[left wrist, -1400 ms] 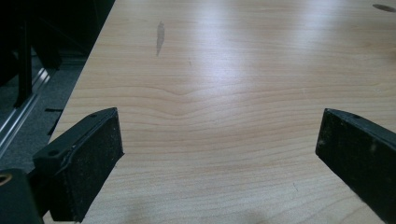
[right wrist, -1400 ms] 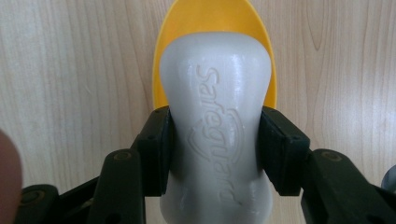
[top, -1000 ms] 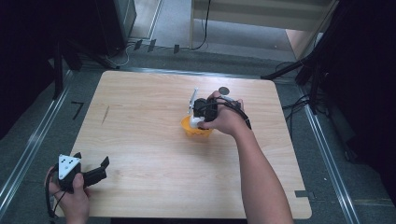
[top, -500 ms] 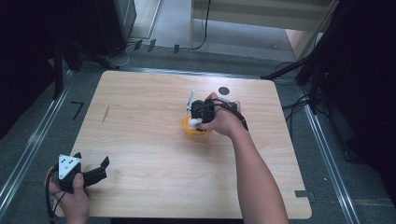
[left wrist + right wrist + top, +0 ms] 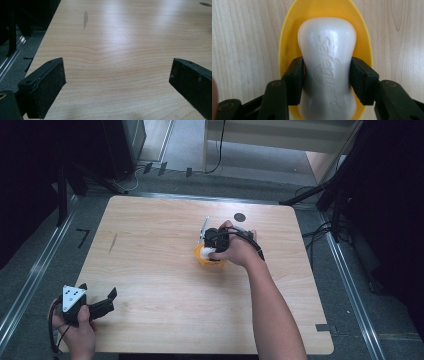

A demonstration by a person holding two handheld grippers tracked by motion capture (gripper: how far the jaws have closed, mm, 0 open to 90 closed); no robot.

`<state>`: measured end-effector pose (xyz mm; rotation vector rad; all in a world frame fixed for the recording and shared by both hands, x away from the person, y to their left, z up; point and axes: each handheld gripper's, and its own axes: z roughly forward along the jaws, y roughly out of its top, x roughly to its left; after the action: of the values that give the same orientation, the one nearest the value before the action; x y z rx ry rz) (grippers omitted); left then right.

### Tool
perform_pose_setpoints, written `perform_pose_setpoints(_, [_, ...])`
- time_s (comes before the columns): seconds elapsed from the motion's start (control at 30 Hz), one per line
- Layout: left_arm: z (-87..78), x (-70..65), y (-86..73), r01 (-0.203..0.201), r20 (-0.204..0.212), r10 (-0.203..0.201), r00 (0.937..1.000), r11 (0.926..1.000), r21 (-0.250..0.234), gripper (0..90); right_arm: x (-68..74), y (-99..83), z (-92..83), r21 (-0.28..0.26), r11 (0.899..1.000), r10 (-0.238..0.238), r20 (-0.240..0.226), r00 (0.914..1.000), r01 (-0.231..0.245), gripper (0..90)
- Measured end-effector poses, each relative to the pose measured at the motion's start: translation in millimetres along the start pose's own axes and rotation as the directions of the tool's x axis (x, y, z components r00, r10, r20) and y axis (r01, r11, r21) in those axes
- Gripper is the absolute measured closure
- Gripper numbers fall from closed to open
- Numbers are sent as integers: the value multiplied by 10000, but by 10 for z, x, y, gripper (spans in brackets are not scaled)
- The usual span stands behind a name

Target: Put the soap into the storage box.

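1. The right gripper [image 5: 214,245] hangs over the middle of the wooden table [image 5: 150,250], pointing straight down, with the person's right hand wrapped around it.
2. In the right gripper view, a white bar of soap [image 5: 327,65] with a raised brand name lies in a yellow oval soap dish [image 5: 287,50].
3. The right gripper [image 5: 327,80] has its 2 black pads at the soap's narrow waist, 1 on each side. Its jaws have just been opening a little; the soap sits between them, and a thin gap shows at the left pad, so the grip looks released or nearly so.
4. In the high view the soap dish [image 5: 202,260] shows as a yellow rim under the gripper, resting on the table.
5. A small dark round mark [image 5: 240,217] lies on the table beyond the right hand.
6. The left gripper [image 5: 100,304] rests at the table's near left corner, held in the left hand [image 5: 75,332], well apart from the dish.
7. In the left gripper view its 2 jaws stand wide apart over bare wood [image 5: 112,62], holding nothing.
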<state>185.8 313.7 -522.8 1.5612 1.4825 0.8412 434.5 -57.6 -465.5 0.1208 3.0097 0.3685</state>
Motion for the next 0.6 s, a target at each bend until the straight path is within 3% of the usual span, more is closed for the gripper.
perform_pose_setpoints(0.07, [1,0,0,-12,-1,12,10000,10000,5,11,-7,-6,-38,-256,9996,72,-6,10000,-72,450])
perform_pose_setpoints(0.6, [4,-3,1,-38,-7,38,10000,10000,9,11,46,-230,-384,-586,9972,493,312,9983,-474,454])
